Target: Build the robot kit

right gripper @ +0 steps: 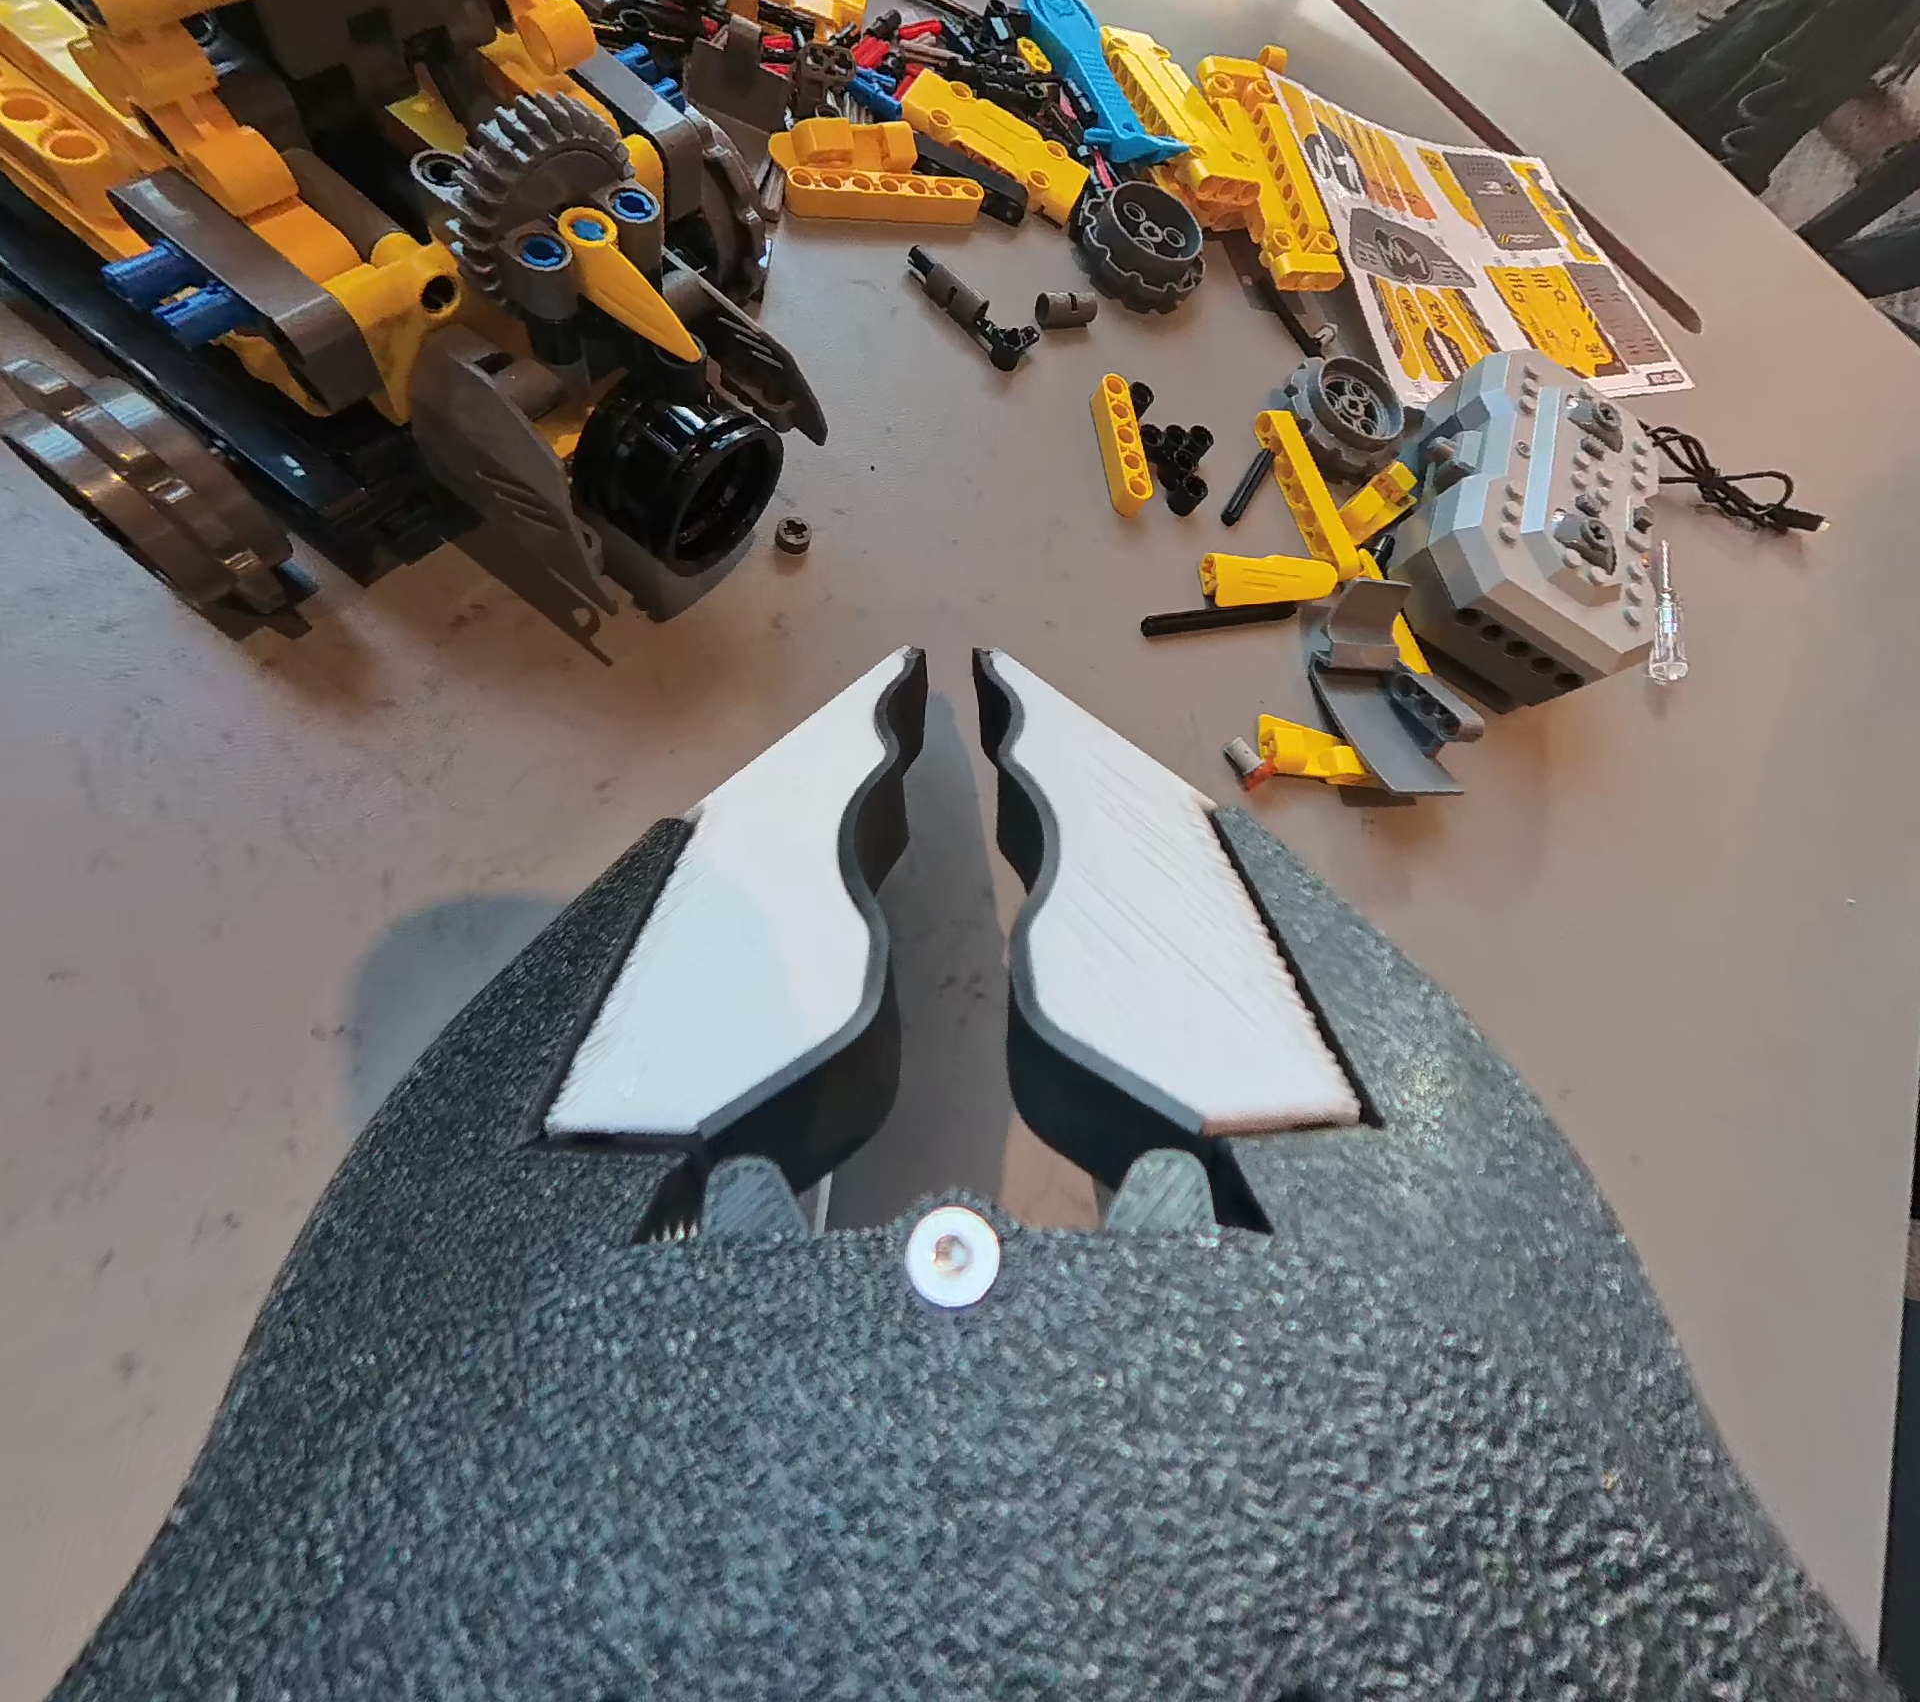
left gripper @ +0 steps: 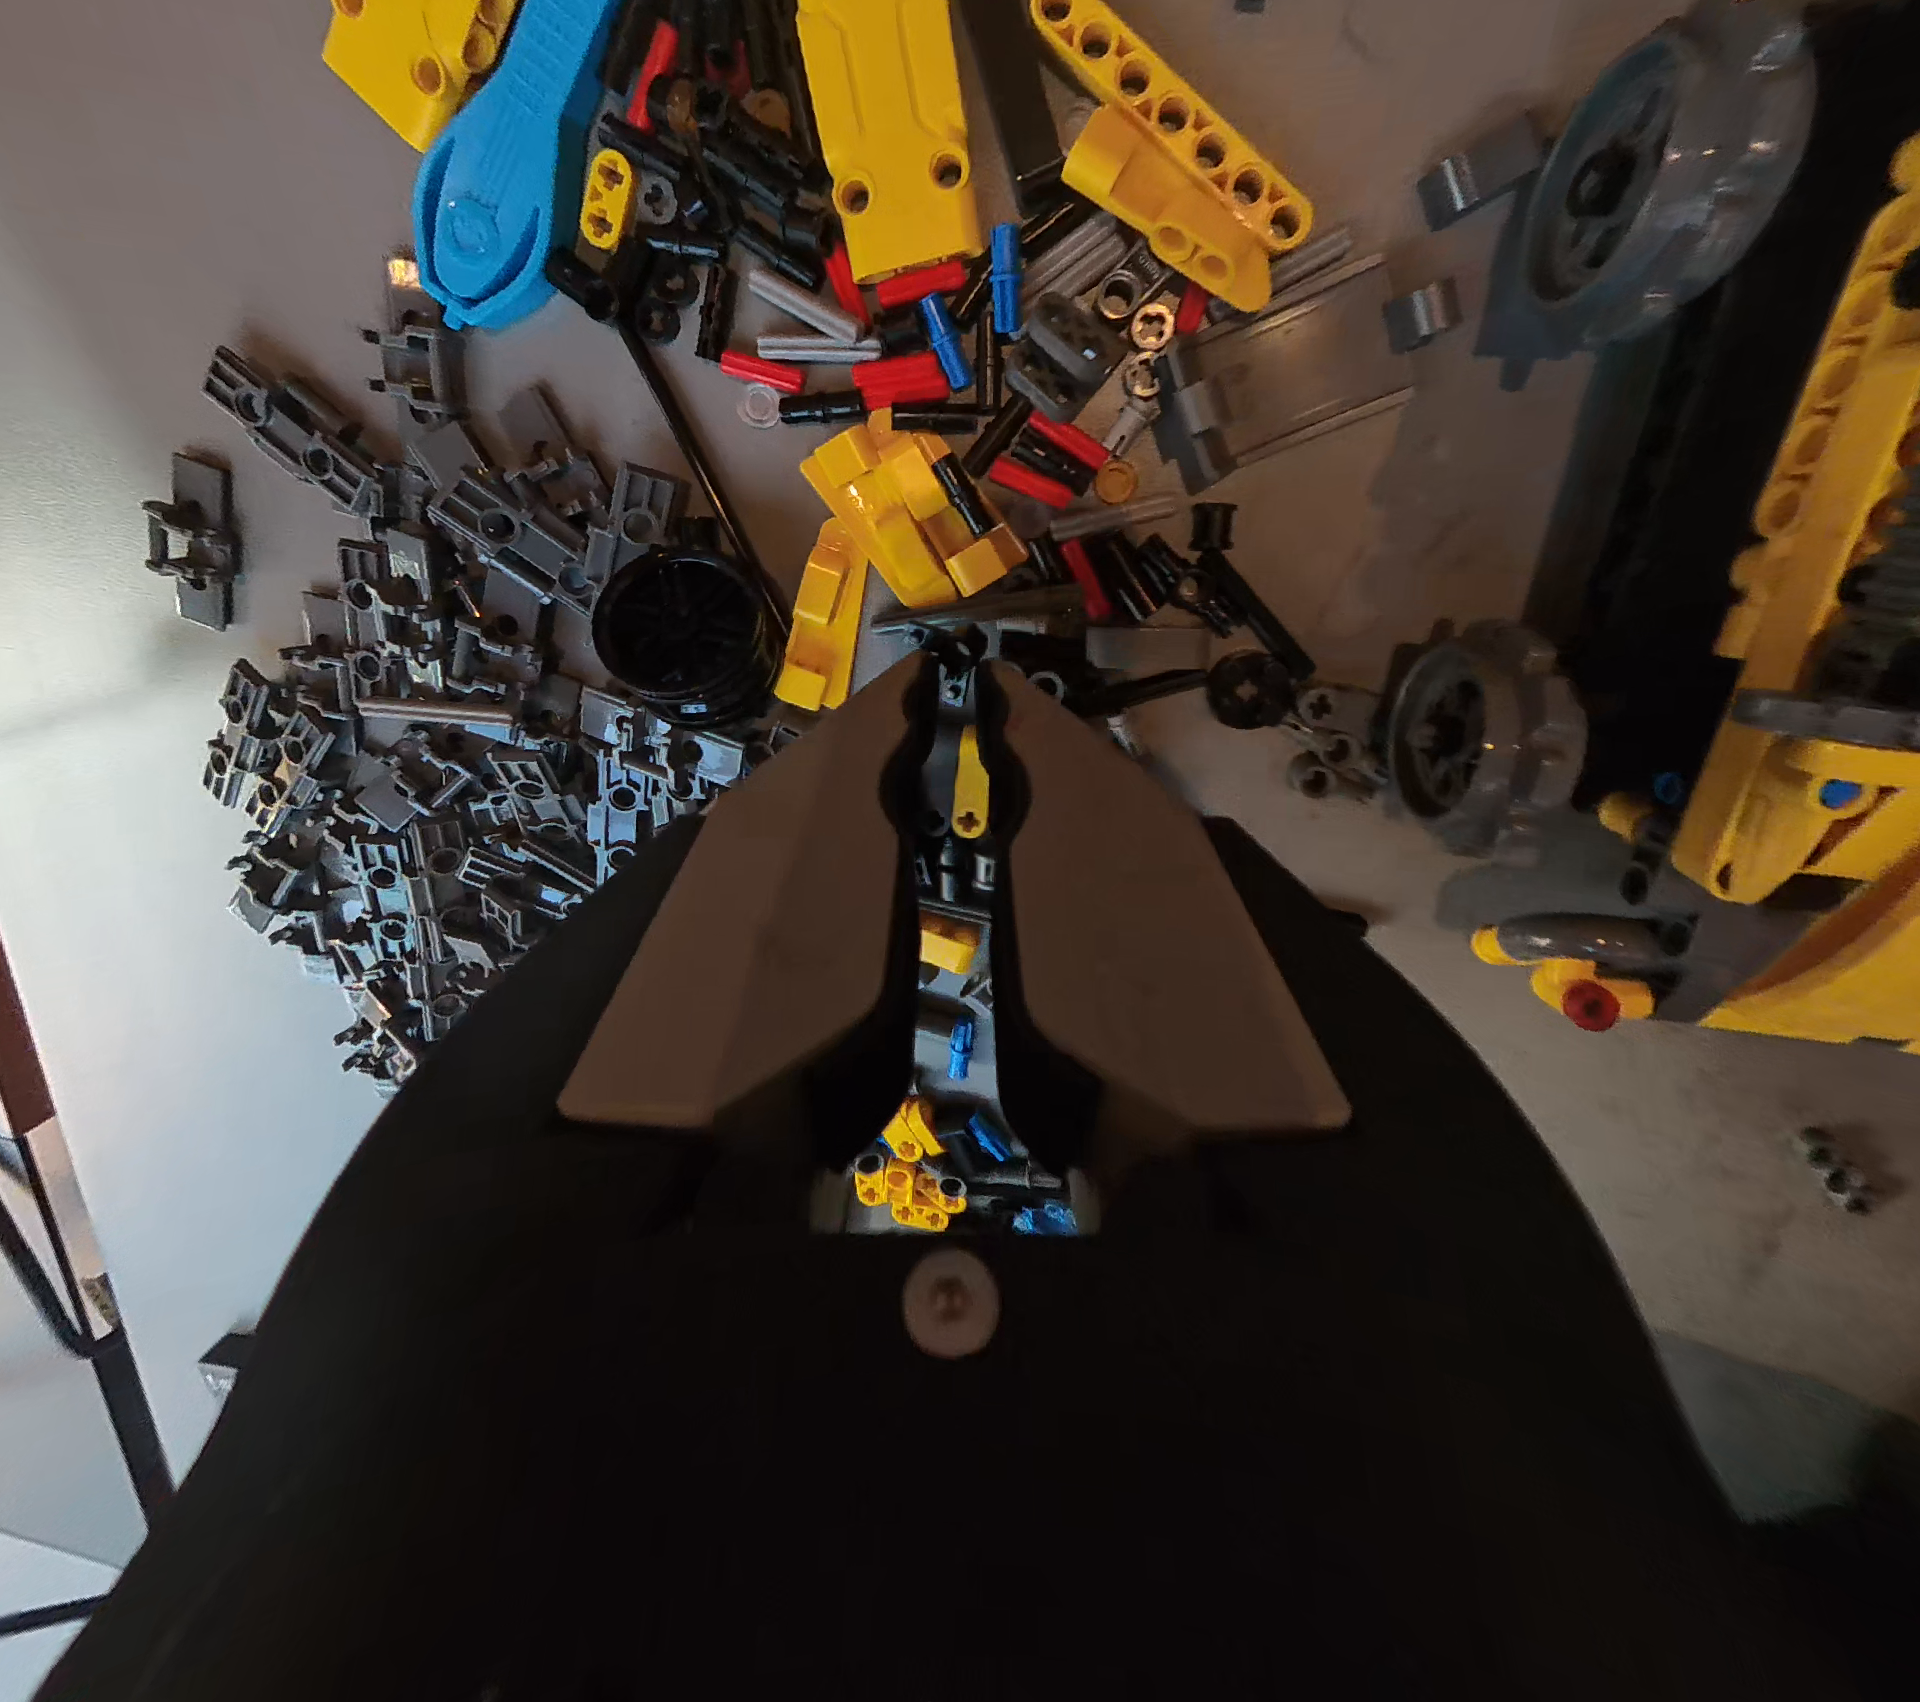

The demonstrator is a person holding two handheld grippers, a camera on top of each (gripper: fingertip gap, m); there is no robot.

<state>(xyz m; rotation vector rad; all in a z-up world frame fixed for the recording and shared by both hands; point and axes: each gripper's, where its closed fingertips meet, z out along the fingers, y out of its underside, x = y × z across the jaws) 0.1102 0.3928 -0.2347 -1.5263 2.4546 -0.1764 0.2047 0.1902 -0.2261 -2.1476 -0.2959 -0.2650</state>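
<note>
- Right gripper (right gripper: 950, 665): it hovers over a bare part of the table (right gripper: 312, 821); its fingers stand a little apart, with a narrow gap at the tips and nothing between them.
- Just beyond its tips, to the left, is the front of a yellow model (right gripper: 343, 218); a black tube (right gripper: 691, 473) sticks out at the front, a grey gear (right gripper: 545, 198) sits above it, and a small grey bush (right gripper: 793, 532) lies on the table just beside the tube.
- To its right lies a grey block (right gripper: 1538, 530) among a few yellow beams; farther off are a sticker sheet (right gripper: 1455, 250) and a blue tool (right gripper: 1091, 83).
- Left gripper (left gripper: 951, 665): it looks down on the loose parts; its tips are almost together; a small black part (left gripper: 948, 686) shows at the tips, but I cannot tell if it is clamped or only lies beneath.
- Near its tips are a black wheel (left gripper: 691, 629) on the left and a heap of grey links (left gripper: 416, 769) beyond that; ahead is a mixed pile of pins (left gripper: 935, 364).
- Farther on lies a yellow panel (left gripper: 878, 63); the blue tool lies to its left, well apart from the gripper.
- The model looks partly built; many parts are loose around it.
</note>
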